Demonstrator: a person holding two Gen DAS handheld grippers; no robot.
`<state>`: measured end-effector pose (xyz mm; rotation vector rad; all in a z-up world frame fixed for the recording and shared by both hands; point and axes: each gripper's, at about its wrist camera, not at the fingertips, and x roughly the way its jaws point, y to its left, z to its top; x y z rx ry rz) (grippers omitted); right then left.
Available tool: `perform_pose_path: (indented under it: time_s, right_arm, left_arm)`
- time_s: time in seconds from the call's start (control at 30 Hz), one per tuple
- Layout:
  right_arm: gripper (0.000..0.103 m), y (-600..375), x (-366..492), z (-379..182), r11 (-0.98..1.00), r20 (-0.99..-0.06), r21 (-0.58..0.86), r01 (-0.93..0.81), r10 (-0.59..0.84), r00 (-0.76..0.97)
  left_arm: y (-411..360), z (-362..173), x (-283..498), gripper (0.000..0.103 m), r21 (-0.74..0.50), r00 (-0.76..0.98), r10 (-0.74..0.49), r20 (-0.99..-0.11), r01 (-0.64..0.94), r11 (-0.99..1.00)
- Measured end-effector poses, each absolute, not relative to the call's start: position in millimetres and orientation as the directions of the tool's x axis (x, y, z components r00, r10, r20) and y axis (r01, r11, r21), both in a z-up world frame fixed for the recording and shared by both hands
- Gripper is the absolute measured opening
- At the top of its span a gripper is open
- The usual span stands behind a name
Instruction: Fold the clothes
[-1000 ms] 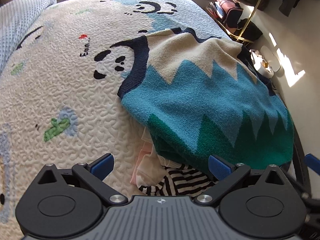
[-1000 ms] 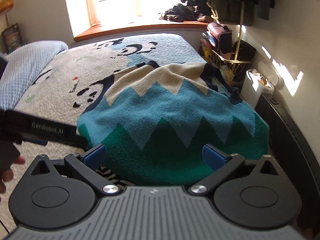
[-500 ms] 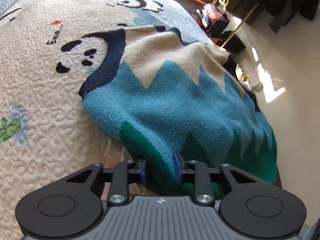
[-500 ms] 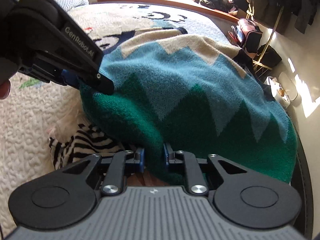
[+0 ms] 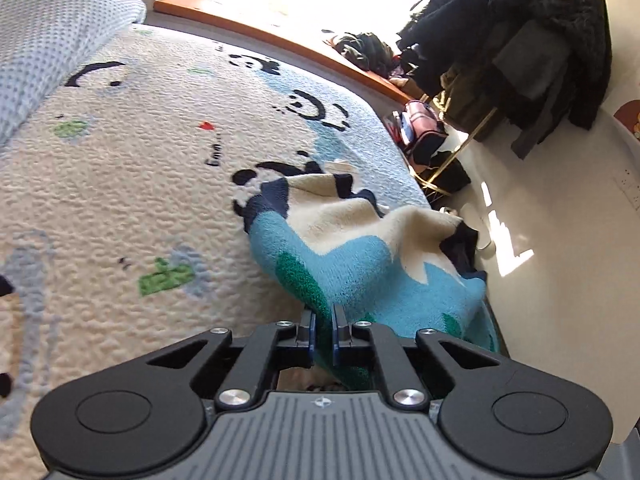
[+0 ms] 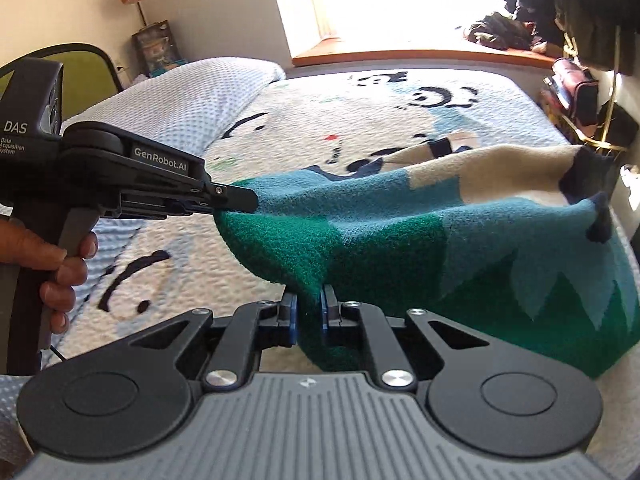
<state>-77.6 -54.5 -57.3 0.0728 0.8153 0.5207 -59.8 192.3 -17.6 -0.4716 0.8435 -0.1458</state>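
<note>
Sweater (image 6: pixel 400 240) aloft over the panda-print bed (image 5: pixel 120 200): my left gripper (image 5: pixel 322 334) and right gripper (image 6: pixel 308 316) are each pinching its green hem, jaws having just closed on the knit. I judge this the lift-and-spread step. To do it well, I would draw both grippers apart evenly until the hem runs taut, then lay the garment flat on open quilt before folding.

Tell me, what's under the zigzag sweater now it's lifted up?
Under the raised part of the sweater, held by both tongs, only the panda bedspread shows. The far end still droops on the bed, so whatever lies beneath there is covered.
</note>
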Motion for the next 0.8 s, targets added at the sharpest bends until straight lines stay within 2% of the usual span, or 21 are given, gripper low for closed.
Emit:
perform_pose_path:
  time_s: [0.07,0.1,0.23,0.37,0.57,0.63,0.7,0.77,0.8]
  right_arm:
    - [0.01,-25.0,-90.8,-61.6,0.85,-0.683,0.304,-0.431,0.51,0.523]
    - [0.01,-11.9,-94.2,-64.6,0.843,-0.689,0.32,-0.431,0.52,0.505]
    - [0.01,51.9,-109.8,-74.4,0.836,-0.716,0.341,-0.429,0.527,0.459]
    - [0.011,113.3,-121.4,-77.1,0.832,-0.736,0.356,-0.426,0.531,0.42]
    - [0.011,225.4,-139.3,-75.7,0.788,-0.731,0.447,-0.422,0.594,0.335]
    - [0.011,261.2,-149.4,-77.7,0.767,-0.727,0.463,-0.445,0.616,0.304]
    - [0.015,284.9,-152.1,-89.2,0.784,-0.761,0.458,-0.419,0.589,0.271]
    - [0.021,285.8,-148.0,-100.0,0.816,-0.792,0.46,-0.35,0.555,0.253]
    - [0.022,278.2,-144.4,-103.3,0.83,-0.799,0.469,-0.303,0.545,0.256]
  left_arm:
    - [227.6,-17.3,-83.4,0.007,-0.431,0.657,-0.26,-0.708,-0.111,0.895]
    - [247.6,-18.0,-96.1,0.001,-0.403,0.658,-0.224,-0.719,-0.133,0.905]
    - [329.1,-31.6,-139.0,0.001,-0.342,0.615,-0.138,-0.777,-0.227,0.912]
    - [394.8,-44.2,-175.5,0.001,-0.368,0.576,-0.152,-0.803,-0.279,0.887]
    - [451.8,-19.1,-199.4,0.003,-0.388,0.598,-0.22,-0.77,-0.166,0.906]
    - [462.6,-17.2,-193.8,0.004,-0.388,0.589,-0.247,-0.77,-0.124,0.913]
    - [472.7,-16.3,-187.3,0.008,-0.387,0.577,-0.273,-0.77,-0.083,0.918]
    - [476.2,-22.6,-174.9,0.014,-0.39,0.55,-0.305,-0.778,-0.042,0.92]
    - [475.4,-27.6,-167.2,0.025,-0.394,0.531,-0.323,-0.783,-0.022,0.919]
